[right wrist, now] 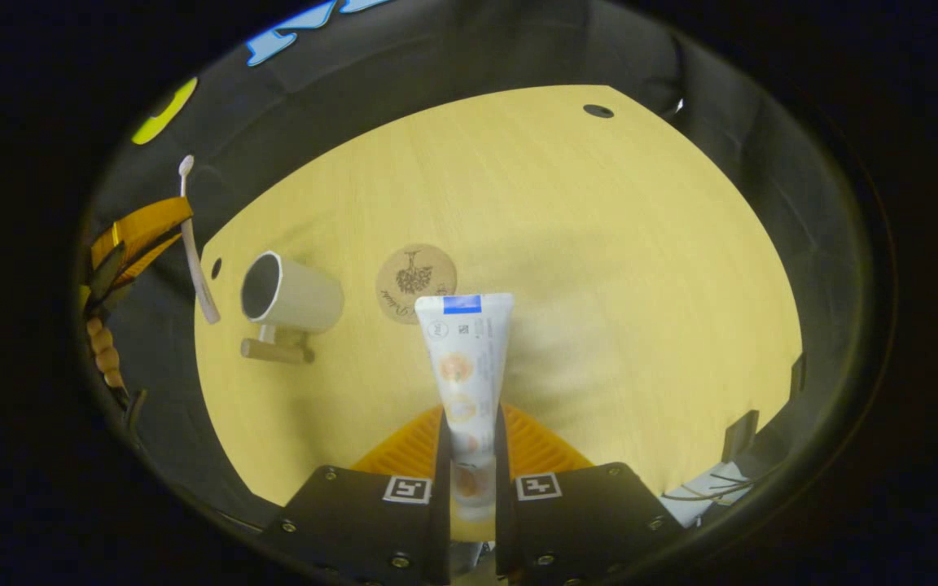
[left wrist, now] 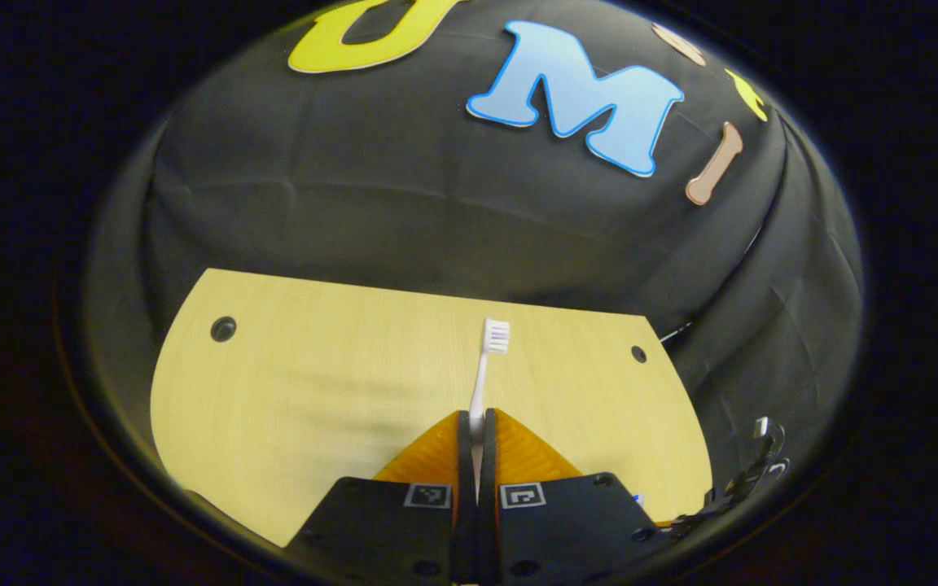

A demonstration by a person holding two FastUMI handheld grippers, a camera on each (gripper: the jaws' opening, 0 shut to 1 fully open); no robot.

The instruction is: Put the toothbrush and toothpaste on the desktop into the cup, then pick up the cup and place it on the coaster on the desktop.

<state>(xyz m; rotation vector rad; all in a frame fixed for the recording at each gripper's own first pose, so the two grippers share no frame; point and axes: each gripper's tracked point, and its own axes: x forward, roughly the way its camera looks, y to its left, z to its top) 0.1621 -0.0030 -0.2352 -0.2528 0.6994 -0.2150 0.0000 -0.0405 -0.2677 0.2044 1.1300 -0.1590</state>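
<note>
Spanning both views, pale wood tabletop [right wrist: 599, 244]. White cup [right wrist: 294, 295] stands near its left edge in right gripper view, coaster [right wrist: 416, 283] just beside it, apart. Right gripper [right wrist: 473, 456] jaws clenched on toothpaste [right wrist: 467, 366], raised over tabletop. Left gripper [left wrist: 477, 443] jaws clamped on toothbrush [left wrist: 487, 358], bristle head pointing forward, lifted above tabletop.

White toothbrush [left wrist: 481, 382] with pale purple-tinted bristles, there above the pale yellow wood-grain desk [left wrist: 314, 382]. The toothpaste [right wrist: 466, 366] tube is white, blue band at its end, orange round motifs down its body. White cup [right wrist: 290, 295], dark inside, light wooden handle. The round coaster [right wrist: 416, 283] is tan, with a dark printed sprig.
</note>
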